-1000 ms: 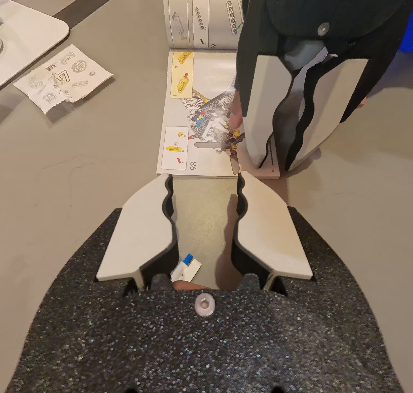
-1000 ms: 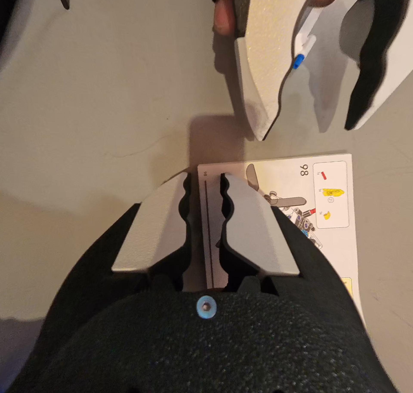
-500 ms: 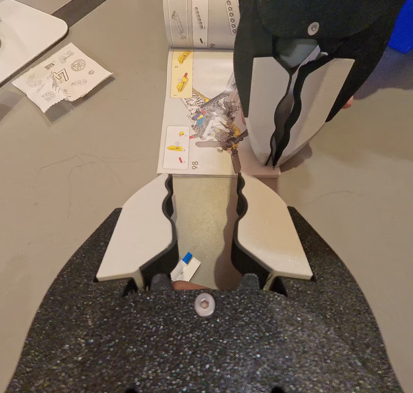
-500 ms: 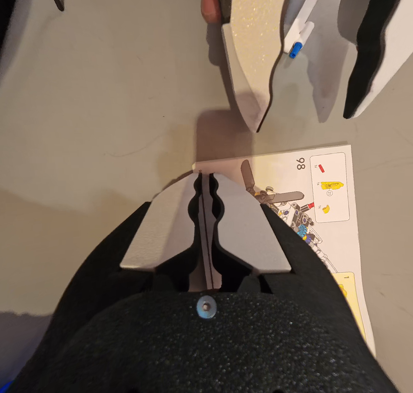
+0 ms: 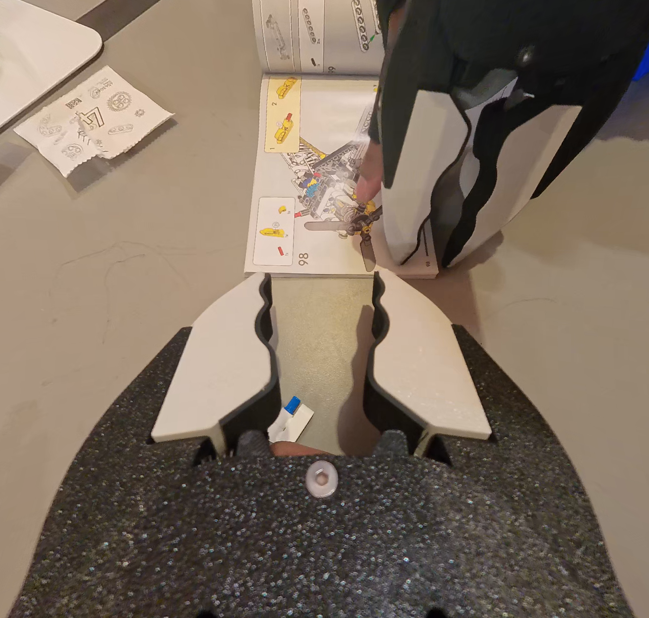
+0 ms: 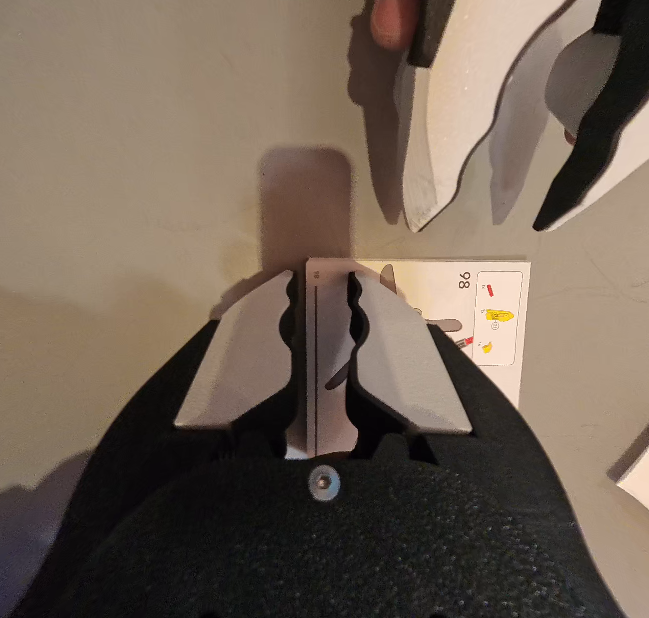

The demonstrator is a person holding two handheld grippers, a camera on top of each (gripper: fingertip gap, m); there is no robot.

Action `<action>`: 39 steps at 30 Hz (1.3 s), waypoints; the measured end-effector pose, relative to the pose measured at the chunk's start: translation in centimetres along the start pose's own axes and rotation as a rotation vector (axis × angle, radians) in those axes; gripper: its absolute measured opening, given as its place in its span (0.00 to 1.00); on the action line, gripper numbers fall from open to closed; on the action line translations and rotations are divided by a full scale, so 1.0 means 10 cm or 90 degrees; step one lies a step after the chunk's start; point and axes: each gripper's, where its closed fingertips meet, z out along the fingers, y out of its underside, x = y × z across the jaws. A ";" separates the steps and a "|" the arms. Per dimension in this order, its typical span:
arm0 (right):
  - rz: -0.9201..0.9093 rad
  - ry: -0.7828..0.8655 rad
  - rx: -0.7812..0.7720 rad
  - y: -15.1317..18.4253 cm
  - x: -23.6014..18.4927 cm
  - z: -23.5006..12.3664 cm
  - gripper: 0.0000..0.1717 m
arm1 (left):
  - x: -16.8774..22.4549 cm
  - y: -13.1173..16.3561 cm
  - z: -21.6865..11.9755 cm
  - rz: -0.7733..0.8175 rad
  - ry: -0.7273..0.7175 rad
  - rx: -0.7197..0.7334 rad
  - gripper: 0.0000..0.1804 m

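- Right gripper (image 6: 321,274): jaws part-open over the near corner of the instruction booklet (image 6: 439,285). Half a sec ago they were pinched almost shut on that corner strip – now they stand apart again, about as a sec ago.
- One finger (image 6: 246,348) sits just outside the booklet's side edge, the other on the printed page. The strip lies flat between them w/ a visible gap on the outer side, so nothing is gripped.
- Left gripper (image 5: 321,277): jaws wide open, same spread as before, only bare table (image 5: 140,285) between the pads. Tips are right at the booklet's near edge; touching or not, can't tell.
- A small white-and-blue bit (image 5: 289,422) sits by the root of its left finger; can't tell what it is.
- Booklet: open and flat on the table, far page curling up at the spine, near edge facing the left gripper.
- A person's fingertip (image 5: 367,183) shows beside the right gripper, over the page.
- Edges: the corner looks flush w/ the table, no lifted page visible.
- Room: tight at that corner – the two grippers' tips are just beside each other. Open table lies left of the booklet, as far as a printed paper slip (image 5: 91,119) and a white board (image 5: 35,49), well apart.
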 end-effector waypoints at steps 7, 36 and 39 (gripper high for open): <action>-0.001 -0.002 -0.018 0.00 0.00 0.00 0.12 | 0.01 0.00 0.00 0.000 0.001 0.000 0.31; 0.207 -0.047 0.029 0.05 0.04 -0.07 0.00 | 0.03 0.01 0.01 0.009 0.001 -0.007 0.32; 0.258 -0.009 0.032 0.07 0.09 -0.14 0.00 | 0.05 0.02 0.01 0.011 0.005 -0.008 0.32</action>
